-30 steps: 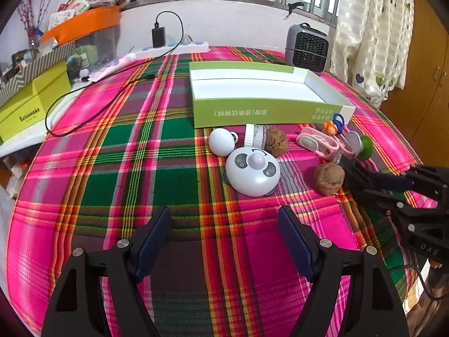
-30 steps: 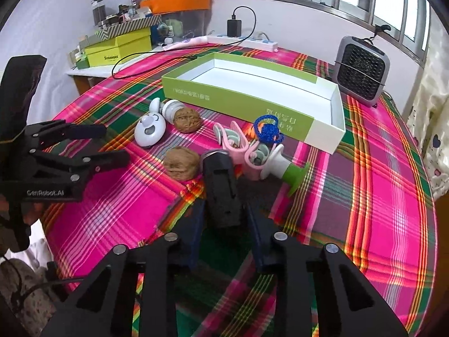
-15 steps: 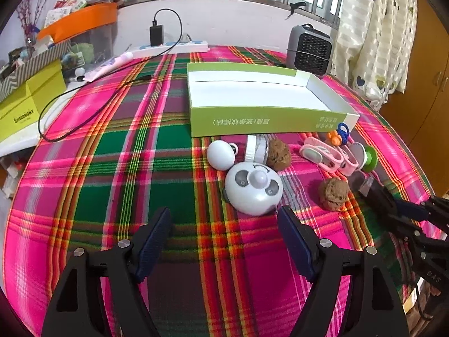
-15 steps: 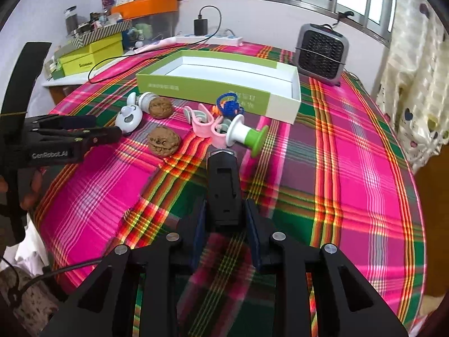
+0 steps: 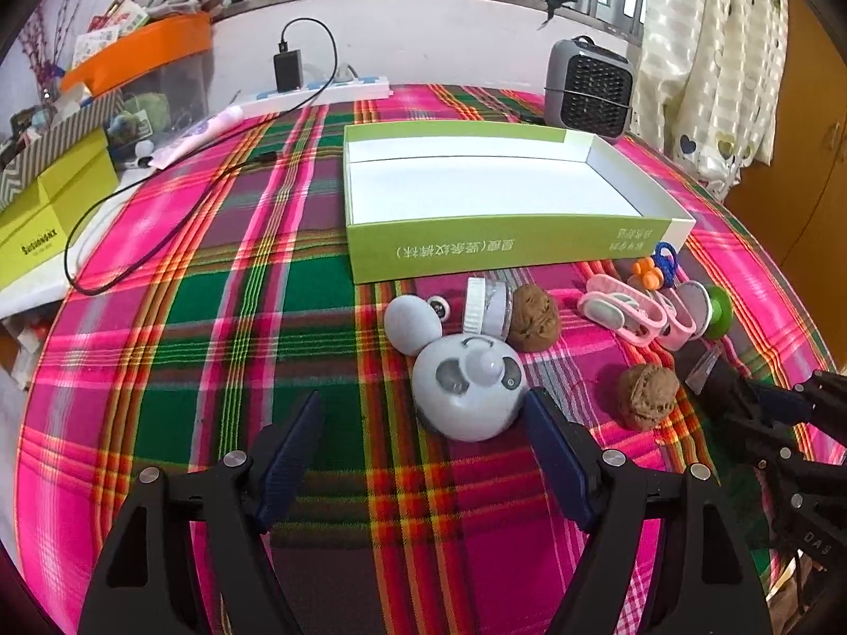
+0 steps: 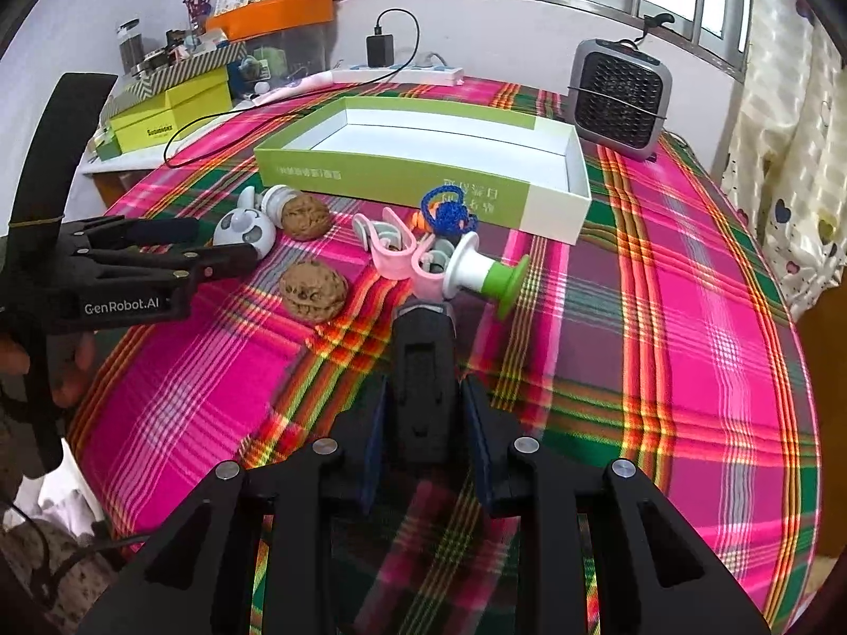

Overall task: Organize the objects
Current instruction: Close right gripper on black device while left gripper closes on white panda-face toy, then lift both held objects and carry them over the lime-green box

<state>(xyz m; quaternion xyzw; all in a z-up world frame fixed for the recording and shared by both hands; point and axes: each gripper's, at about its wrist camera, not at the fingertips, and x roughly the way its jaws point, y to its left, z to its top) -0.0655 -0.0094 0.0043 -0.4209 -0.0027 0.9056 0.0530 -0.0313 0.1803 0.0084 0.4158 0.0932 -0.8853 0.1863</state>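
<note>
My left gripper (image 5: pixel 423 415) is open just short of the white panda toy (image 5: pixel 468 391), whose near edge lies between the fingertips. My right gripper (image 6: pixel 423 402) is shut on a black oblong gadget (image 6: pixel 423 365), whose tip points at the pink clips (image 6: pixel 397 254). From the left wrist view that gripper (image 5: pixel 767 407) and the gadget (image 5: pixel 704 370) come in from the right, beside the near walnut (image 5: pixel 646 394). A second walnut (image 5: pixel 534 317) lies by a small white jar (image 5: pixel 487 304). The green and white box (image 5: pixel 508 248) stands open and empty behind them.
A green and white spool (image 6: pixel 481 272) and a blue ring (image 6: pixel 447 209) lie beside the clips. A grey heater (image 6: pixel 619 95) stands at the back right. A power strip (image 5: pixel 317 92) with a black cable and yellow boxes (image 5: pixel 47 227) sit at the back left. The plaid tablecloth (image 6: pixel 661 317) is bare to the right.
My left gripper has come forward, so the panda toy now sits nearer its fingertips. The right gripper has rolled a little and still grips the black gadget.
</note>
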